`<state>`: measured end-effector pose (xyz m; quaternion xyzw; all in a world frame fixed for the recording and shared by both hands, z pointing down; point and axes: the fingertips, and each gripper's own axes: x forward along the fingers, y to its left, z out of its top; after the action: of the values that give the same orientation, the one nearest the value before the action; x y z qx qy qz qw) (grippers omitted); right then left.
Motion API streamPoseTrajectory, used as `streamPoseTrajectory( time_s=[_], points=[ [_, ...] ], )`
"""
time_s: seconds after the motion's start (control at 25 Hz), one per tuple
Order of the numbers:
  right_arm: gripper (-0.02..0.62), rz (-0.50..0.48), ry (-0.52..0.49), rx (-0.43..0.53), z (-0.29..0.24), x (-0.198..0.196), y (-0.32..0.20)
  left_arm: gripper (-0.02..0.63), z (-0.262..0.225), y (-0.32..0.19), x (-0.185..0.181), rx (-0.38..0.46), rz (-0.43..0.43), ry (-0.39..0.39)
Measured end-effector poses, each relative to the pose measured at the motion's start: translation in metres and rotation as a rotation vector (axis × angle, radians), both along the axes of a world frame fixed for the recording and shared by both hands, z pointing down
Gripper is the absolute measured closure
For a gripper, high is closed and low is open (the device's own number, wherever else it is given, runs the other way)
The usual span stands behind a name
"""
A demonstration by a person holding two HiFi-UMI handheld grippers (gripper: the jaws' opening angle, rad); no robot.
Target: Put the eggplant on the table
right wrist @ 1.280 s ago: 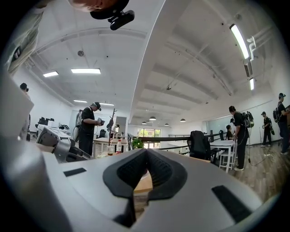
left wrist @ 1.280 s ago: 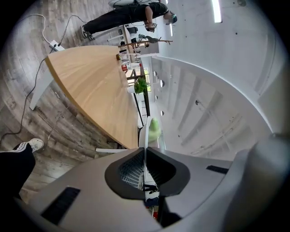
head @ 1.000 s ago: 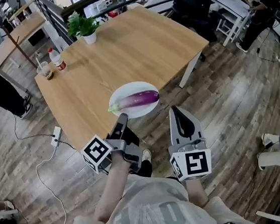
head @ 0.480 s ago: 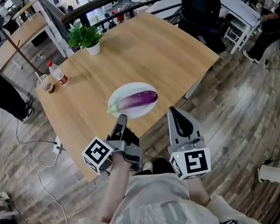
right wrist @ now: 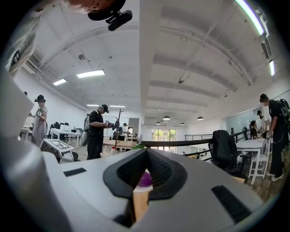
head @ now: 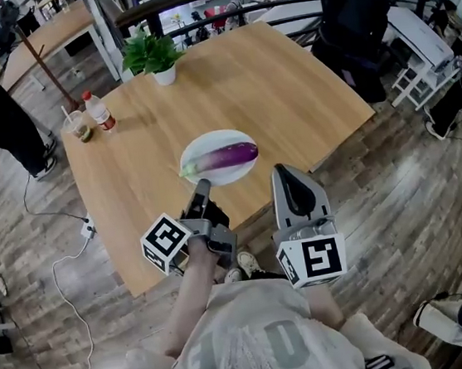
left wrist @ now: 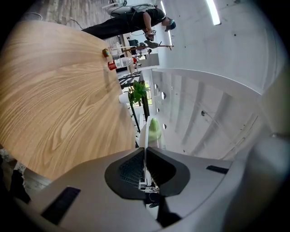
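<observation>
Left gripper [head: 202, 186] has its jaws pressed together on nothing, and the right gripper [head: 283, 171] beside it is the same. Just ahead, a glossy purple eggplant [head: 227, 156] with its green stem end nearer the left gripper lies across a white plate [head: 203, 145] on the wooden surface [head: 278, 90].

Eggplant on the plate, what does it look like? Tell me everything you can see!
The eggplant is long, smooth and shiny purple, with a green stem cap at its left end in the head view. It looks whole. It lies on its side across a white plate, which sits on the wooden table close to the near edge. Only the plate touches it; the left gripper and right gripper are shut and short of it.
</observation>
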<state>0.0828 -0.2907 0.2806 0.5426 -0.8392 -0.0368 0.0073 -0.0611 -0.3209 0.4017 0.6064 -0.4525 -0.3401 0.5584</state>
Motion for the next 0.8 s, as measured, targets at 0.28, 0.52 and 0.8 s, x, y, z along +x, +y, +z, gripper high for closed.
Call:
streamPoseTrajectory(
  time_s=[0.28, 0.52, 0.8],
  points=[
    [0.577, 0.008, -0.023, -0.046, 0.011, 0.019, -0.011, 0.586, 0.029, -0.014, -0.001, -0.010, -0.032, -0.040],
    [0.577, 0.028, -0.022, -0.067, 0.021, 0.037, -0.012, 0.587, 0.056, -0.021, 0.003, -0.058, -0.039, -0.014],
    [0.577, 0.042, -0.004, -0.085, 0.028, 0.049, -0.011, 0.586, 0.088, -0.032, 0.008, -0.064, -0.045, 0.029]
  ],
)
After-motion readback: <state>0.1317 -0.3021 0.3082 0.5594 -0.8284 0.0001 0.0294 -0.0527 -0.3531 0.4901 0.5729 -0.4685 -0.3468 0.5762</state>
